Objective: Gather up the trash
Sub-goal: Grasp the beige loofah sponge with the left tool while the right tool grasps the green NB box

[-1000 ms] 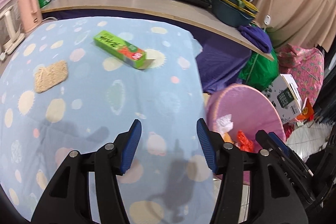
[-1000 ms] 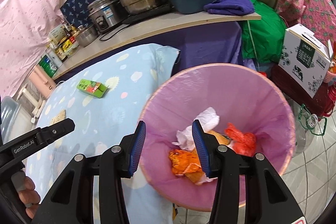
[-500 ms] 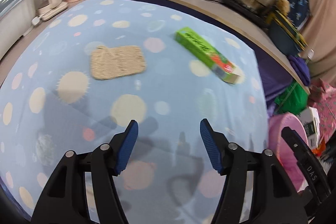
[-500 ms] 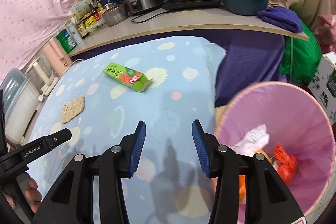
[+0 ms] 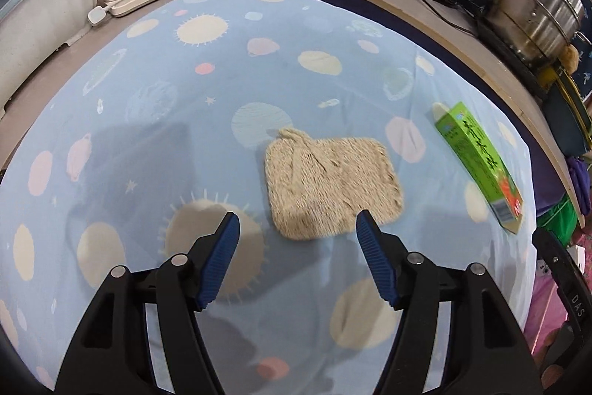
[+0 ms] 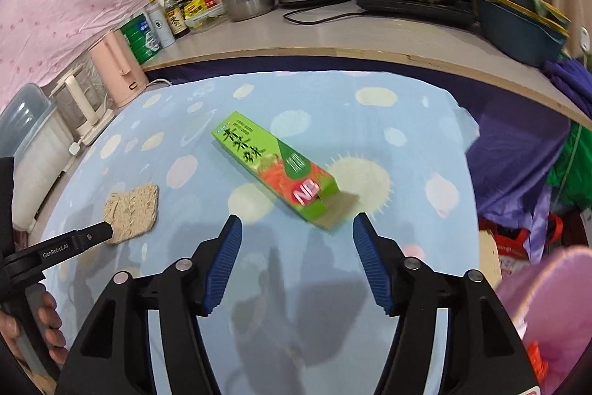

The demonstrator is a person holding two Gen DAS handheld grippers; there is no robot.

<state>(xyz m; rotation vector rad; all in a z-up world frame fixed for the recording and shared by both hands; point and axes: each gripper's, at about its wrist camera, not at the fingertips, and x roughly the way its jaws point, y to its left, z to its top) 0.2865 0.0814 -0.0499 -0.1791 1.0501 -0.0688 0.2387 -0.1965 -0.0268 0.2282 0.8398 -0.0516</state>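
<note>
Right hand-held gripper [image 6: 296,228] opening, near green box [image 6: 275,169].

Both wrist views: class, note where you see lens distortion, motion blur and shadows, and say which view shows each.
Left wrist view: fisheye bends the counter edge into a curve; the woven pad smears at its near edge; gripper shadows darken the tablecloth. Right wrist view: dark vignette in the corners; the green box blurs at its open flap; shadows fall on the cloth near the right hand-held gripper.
</note>
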